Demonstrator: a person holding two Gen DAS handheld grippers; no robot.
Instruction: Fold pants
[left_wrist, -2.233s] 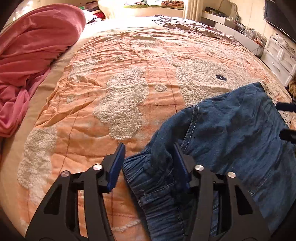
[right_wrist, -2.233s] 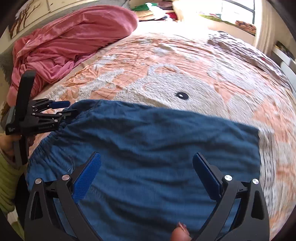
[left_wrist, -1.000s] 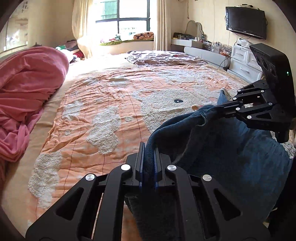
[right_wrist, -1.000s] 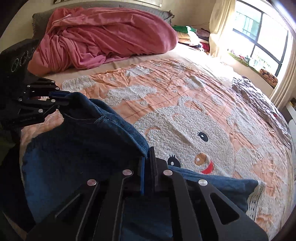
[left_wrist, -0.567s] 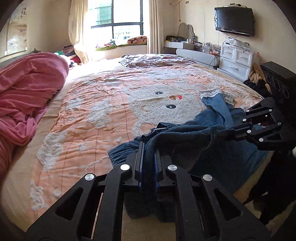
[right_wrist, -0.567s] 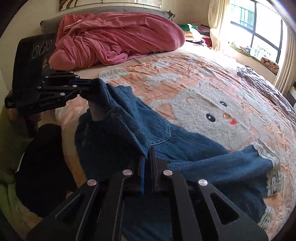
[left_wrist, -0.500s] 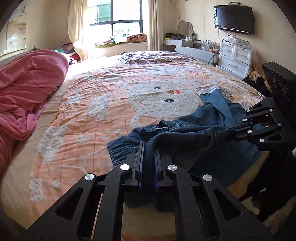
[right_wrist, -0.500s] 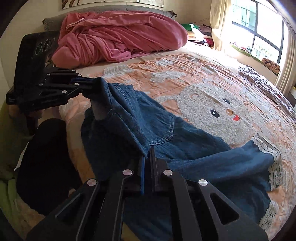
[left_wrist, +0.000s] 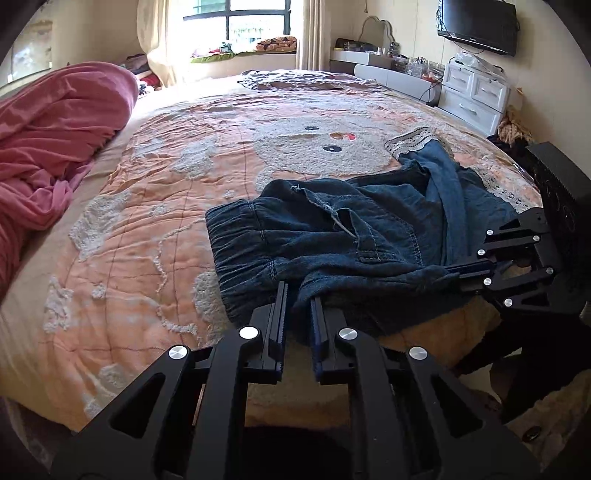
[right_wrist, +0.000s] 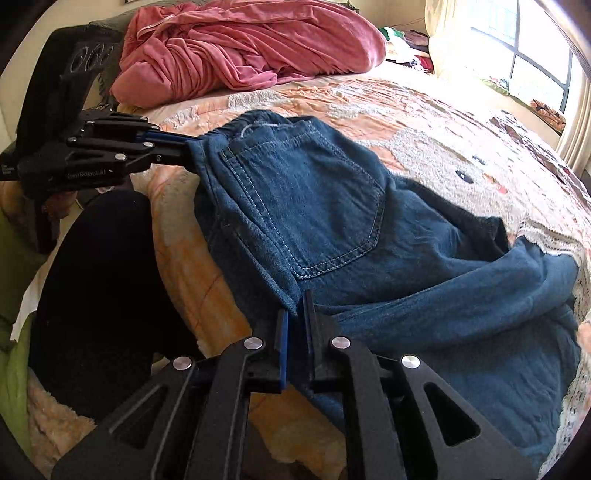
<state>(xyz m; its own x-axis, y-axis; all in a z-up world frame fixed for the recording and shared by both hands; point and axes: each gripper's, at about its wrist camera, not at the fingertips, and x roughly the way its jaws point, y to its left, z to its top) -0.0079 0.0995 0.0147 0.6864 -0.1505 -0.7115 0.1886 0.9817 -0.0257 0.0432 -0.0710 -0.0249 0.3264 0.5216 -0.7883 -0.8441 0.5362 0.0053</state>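
1. The pants (right_wrist: 332, 206) lay bunched at the near edge of the bed (left_wrist: 155, 236), pocket side up, with the lace hems farther in.
2. The left gripper (left_wrist: 297, 314) was clenched on one waistband corner, and the right gripper (right_wrist: 293, 325) pinched the side seam.
3. The cloth between them was slack, so it could slip over the bed edge or crease unevenly, I think.
4. A pink blanket (right_wrist: 243, 48) lay well apart.
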